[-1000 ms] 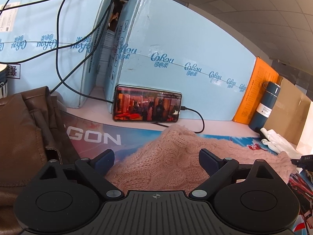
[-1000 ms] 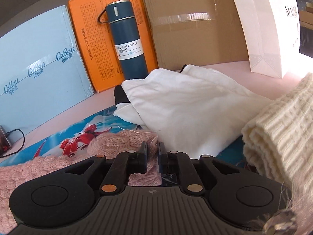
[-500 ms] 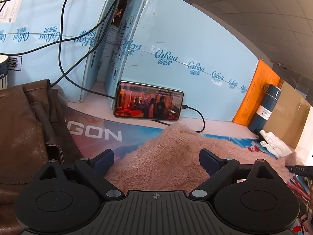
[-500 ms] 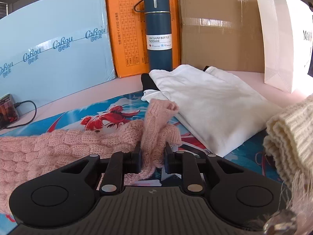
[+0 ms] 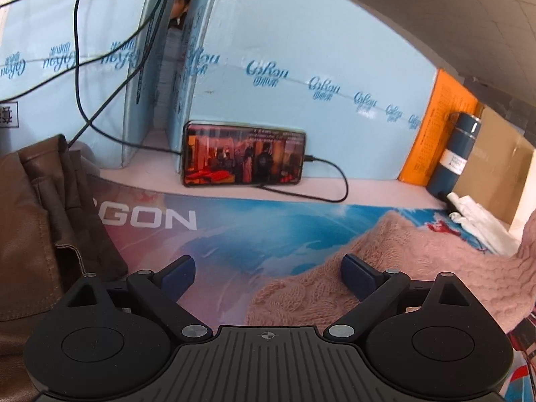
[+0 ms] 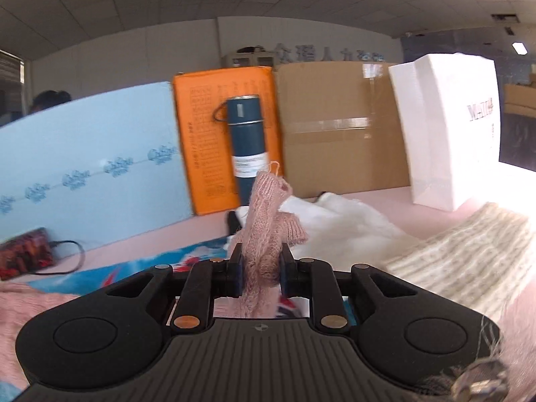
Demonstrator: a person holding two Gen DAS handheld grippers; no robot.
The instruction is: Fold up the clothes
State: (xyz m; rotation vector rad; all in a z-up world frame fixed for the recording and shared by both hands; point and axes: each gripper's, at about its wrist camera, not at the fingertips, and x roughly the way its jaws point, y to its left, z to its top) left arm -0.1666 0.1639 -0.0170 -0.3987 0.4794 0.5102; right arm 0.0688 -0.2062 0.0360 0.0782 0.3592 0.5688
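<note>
While the right tongs point(image 6: 258, 269) were clenched on a bunched end of the pink knit sweater point(image 6: 268, 221), that end stood up out of the jaws in front of the blue bottle point(image 6: 247, 144), and the rest of the garment trailed away low to the left across the printed mat point(image 5: 254, 234) on the table. The left tongs point(image 5: 266, 269) were released, their jaws wide apart and nothing between them, poised just above the mat with the sweater's near fold touching or just beside the right-hand finger point(image 5: 356, 273). From the left wrist view the sweater's long axis ran from the near middle of the table out toward the right edge, where it rose steeply, presumably toward the right tongs. The relation that mattered was this: the free end of the sweater lay directly before the left tongs and slightly to their right, so the left hand looked the nearer one to pin or take it, while the right carried its end over for the fold. A brown leather jacket point(image 5: 37, 234) lay at the left edge, a folded white garment point(image 6: 345, 224) toward the far right corner.
</note>
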